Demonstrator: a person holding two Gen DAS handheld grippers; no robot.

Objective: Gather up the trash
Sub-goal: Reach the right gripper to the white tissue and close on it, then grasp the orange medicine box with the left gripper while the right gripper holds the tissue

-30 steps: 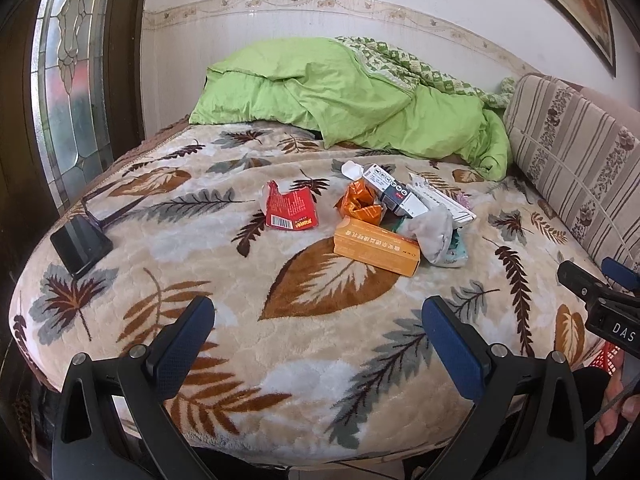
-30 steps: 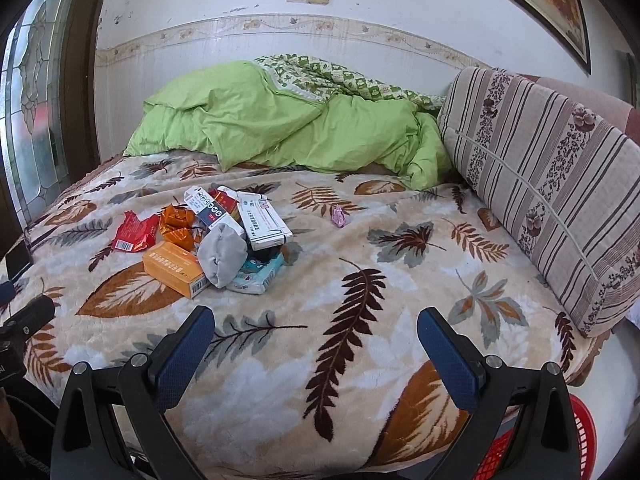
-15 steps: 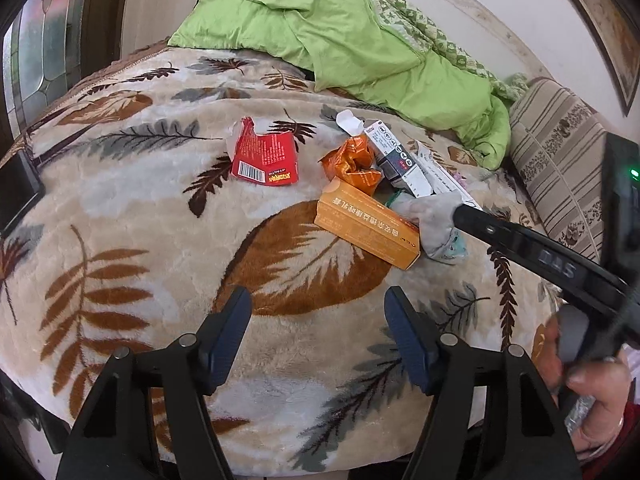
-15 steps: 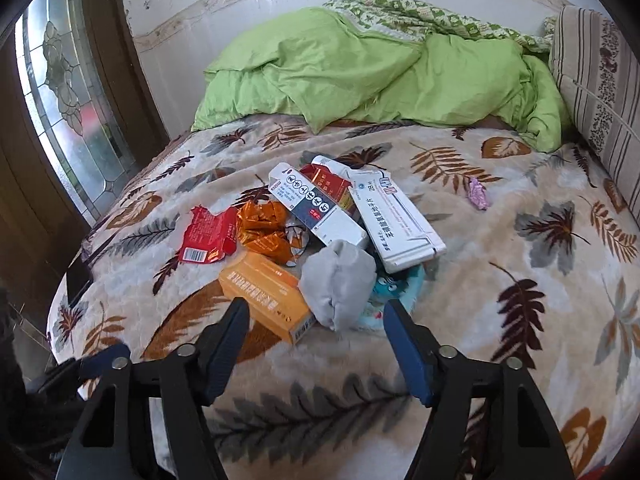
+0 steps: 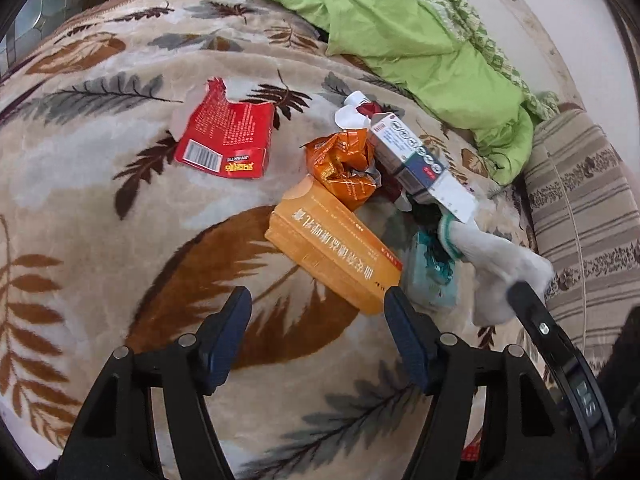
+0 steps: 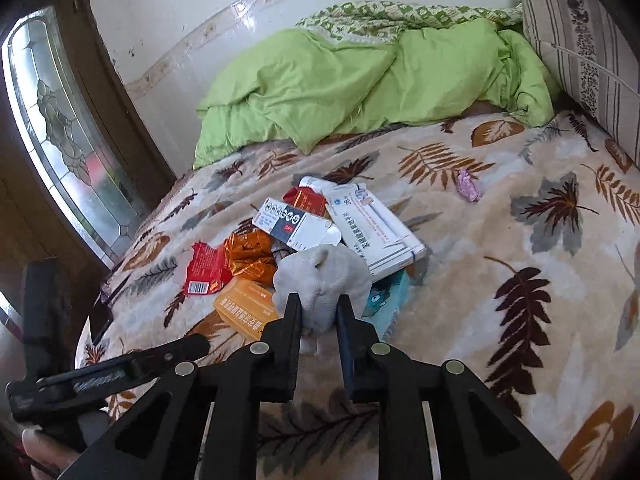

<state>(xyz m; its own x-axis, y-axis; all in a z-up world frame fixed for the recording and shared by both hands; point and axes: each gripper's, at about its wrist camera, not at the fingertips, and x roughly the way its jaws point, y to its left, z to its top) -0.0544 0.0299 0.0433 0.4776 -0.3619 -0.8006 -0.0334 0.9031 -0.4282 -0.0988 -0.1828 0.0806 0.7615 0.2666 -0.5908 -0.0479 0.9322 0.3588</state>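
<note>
A pile of trash lies on the leaf-patterned blanket: a red wrapper, a crumpled orange foil wrapper, an orange box, a white-and-blue box, a teal pack and a long white box. My right gripper is shut on a grey-white sock at the pile's near side. My left gripper is open just above the blanket, with its right finger beside the near end of the orange box and nothing between the pads.
A green duvet is bunched at the far end of the bed. A striped cushion runs along the right side. A small pink scrap lies apart from the pile. A leaded-glass door stands on the left.
Both grippers came forward and down toward the pile. The left jaws narrowed partway. The right jaws went from wide open to shut on the grey-white sock.
</note>
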